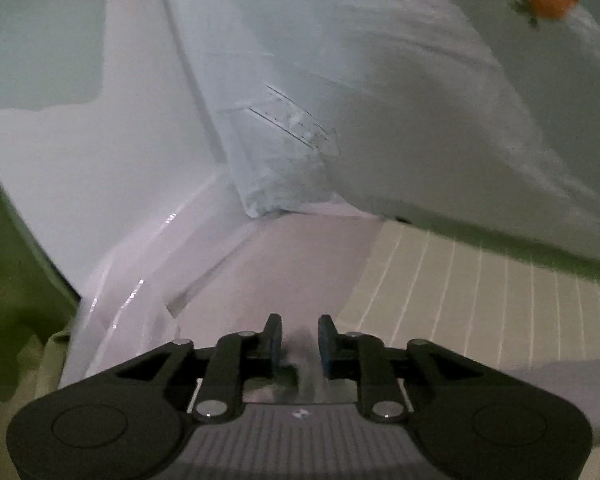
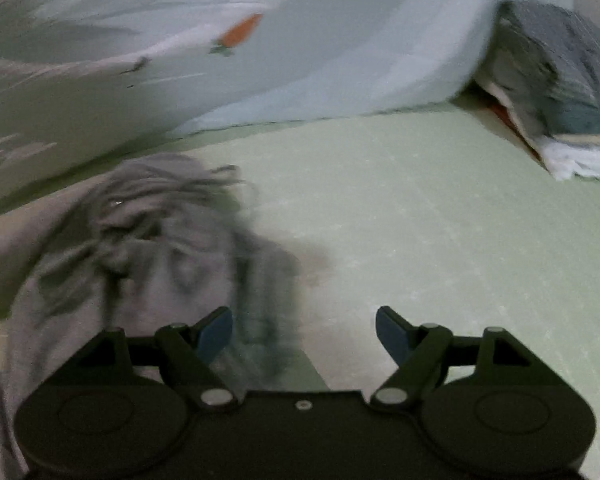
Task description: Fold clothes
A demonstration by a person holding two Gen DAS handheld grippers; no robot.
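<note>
Green mat (image 2: 420, 220) | grey garment (image 2: 148, 248) crumpled, axis unclear | right tool (image 2: 304, 330) wide open | left tool (image 1: 299, 340) grip unclear

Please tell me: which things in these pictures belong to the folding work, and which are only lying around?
For the job:
- grey garment, crumpled
- left gripper
- right gripper

Lying about:
- pale bedding with a carrot print
- folded pile
- striped cloth
</note>
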